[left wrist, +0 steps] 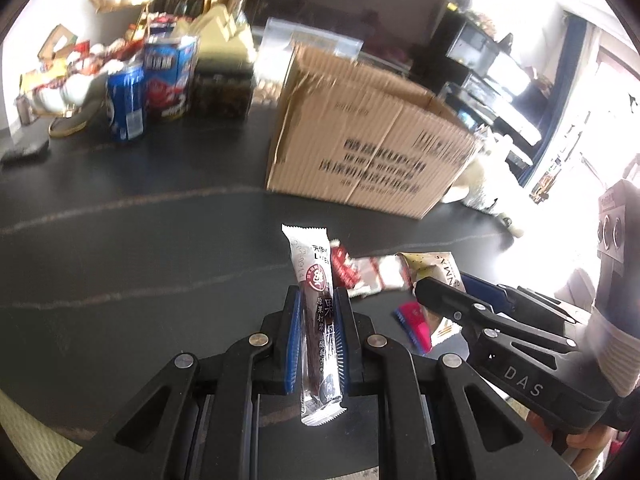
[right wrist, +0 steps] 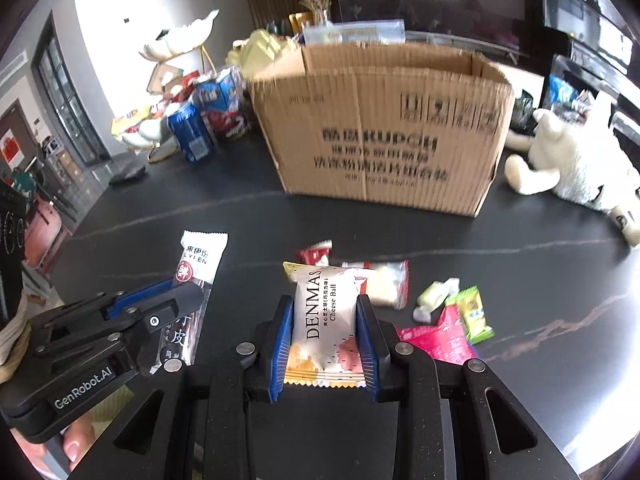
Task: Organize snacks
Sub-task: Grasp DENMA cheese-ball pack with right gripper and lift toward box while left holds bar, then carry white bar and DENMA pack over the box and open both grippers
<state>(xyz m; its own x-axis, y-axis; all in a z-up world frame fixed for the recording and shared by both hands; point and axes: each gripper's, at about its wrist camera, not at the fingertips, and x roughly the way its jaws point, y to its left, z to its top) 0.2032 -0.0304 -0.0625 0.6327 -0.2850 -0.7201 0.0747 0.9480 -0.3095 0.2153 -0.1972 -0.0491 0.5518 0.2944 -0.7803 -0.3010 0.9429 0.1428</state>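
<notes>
Two grippers, each of mine clamped on a snack. My left gripper [left wrist: 317, 312] pinches a long, narrow fruit-leather stick [left wrist: 316, 312] between its blue pads, the packet standing along the fingers with its white crimped end at twelve o'clock. My right gripper [right wrist: 325, 320] squeezes a DENMAS Cheese Ball packet [right wrist: 325, 320] by its two sides, lettering running lengthways.

From the left wrist camera, the right gripper [left wrist: 452, 292] enters from three o'clock, and the Cheese Ball packet [left wrist: 430, 266] shows only as a corner beyond its finger. From the right wrist camera, the left gripper [right wrist: 160, 300] comes in from nine o'clock, with the fruit-leather stick [right wrist: 200, 264] showing its white top.

Beyond my right fingers, loose snacks lie on the black table [right wrist: 160, 208]: a clear-and-red packet [right wrist: 386, 284] at one o'clock, a green candy [right wrist: 474, 312] and a pink wrapper [right wrist: 440, 340] at three. The green candy appears only in this view.

At twelve o'clock stands the open cardboard box [right wrist: 380, 128]. A blue can [left wrist: 125, 106] sits at ten o'clock, a white plush toy [right wrist: 576, 160] at two.
</notes>
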